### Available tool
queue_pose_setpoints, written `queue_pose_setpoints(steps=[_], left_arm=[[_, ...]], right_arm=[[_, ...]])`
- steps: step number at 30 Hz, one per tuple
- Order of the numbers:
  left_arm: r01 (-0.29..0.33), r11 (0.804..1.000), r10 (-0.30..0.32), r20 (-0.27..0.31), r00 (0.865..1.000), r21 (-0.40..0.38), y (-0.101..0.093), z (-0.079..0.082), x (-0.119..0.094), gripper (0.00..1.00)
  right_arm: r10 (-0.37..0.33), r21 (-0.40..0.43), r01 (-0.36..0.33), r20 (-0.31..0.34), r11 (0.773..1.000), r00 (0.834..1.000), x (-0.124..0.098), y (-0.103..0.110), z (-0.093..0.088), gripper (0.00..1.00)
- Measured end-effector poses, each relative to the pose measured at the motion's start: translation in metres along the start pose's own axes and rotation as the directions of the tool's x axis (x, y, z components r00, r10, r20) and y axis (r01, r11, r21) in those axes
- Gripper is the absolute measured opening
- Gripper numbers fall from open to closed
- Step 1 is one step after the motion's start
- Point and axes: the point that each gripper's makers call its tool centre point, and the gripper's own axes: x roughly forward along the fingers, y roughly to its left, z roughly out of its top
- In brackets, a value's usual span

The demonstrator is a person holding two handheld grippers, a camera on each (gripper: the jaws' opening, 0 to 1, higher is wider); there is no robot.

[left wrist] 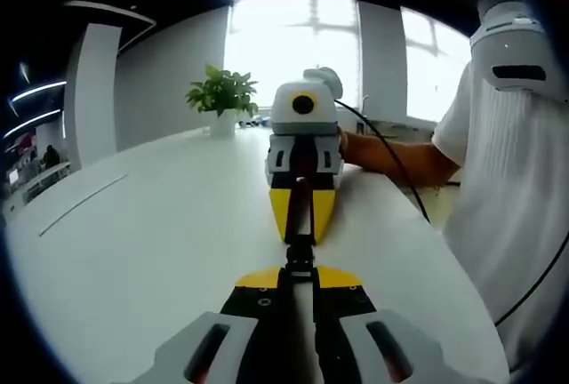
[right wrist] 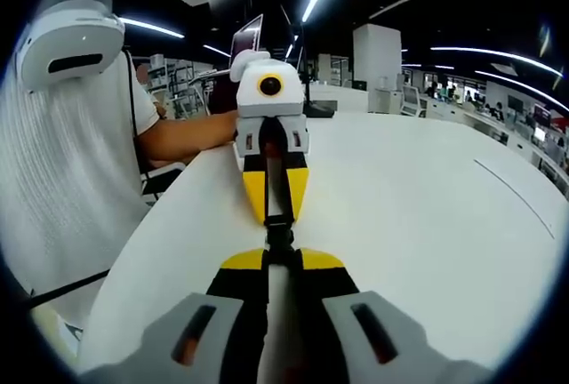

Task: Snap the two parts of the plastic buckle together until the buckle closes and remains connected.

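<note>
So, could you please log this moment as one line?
left gripper: shut on buckle | right gripper: shut on buckle | grippers nose to nose above table

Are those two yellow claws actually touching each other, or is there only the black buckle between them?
Apart. In the left gripper view the left gripper and right gripper face tip to tip, with the black buckle bridging the gap between their jaws.

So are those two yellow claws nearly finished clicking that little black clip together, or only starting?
Nearly there, it seems. Done: the left gripper and right gripper each pinch one end of the small black plastic buckle, held above the white table. In hand: the halves meet tip to tip between the jaws. Left: I cannot tell whether they have latched; letting go would show if the buckle stays joined.
</note>
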Motion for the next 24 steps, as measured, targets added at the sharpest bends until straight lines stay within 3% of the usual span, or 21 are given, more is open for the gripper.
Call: queue_pose_setpoints(steps=[14,20,23,24], left_arm=[[0.005,1.000,-0.005,0.000,1.000,0.009,0.001,0.001,0.002,0.08],[0.026,1.000,-0.026,-0.003,1.000,0.010,-0.002,0.000,0.002,0.08],[0.065,0.998,-0.065,0.000,0.998,0.023,-0.008,0.000,0.003,0.07],[0.070,0.997,-0.070,-0.015,0.997,0.025,-0.010,-0.002,0.004,0.07]], right_arm=[[0.021,-0.006,-0.021,0.007,1.000,1.000,0.003,0.002,0.002,0.10],[0.051,-0.010,-0.051,0.011,0.999,0.999,0.004,0.006,0.002,0.10],[0.089,-0.020,-0.089,0.025,0.996,0.996,0.009,0.014,0.005,0.10],[0.115,-0.010,-0.115,-0.009,0.993,0.993,0.008,0.020,0.001,0.10]])
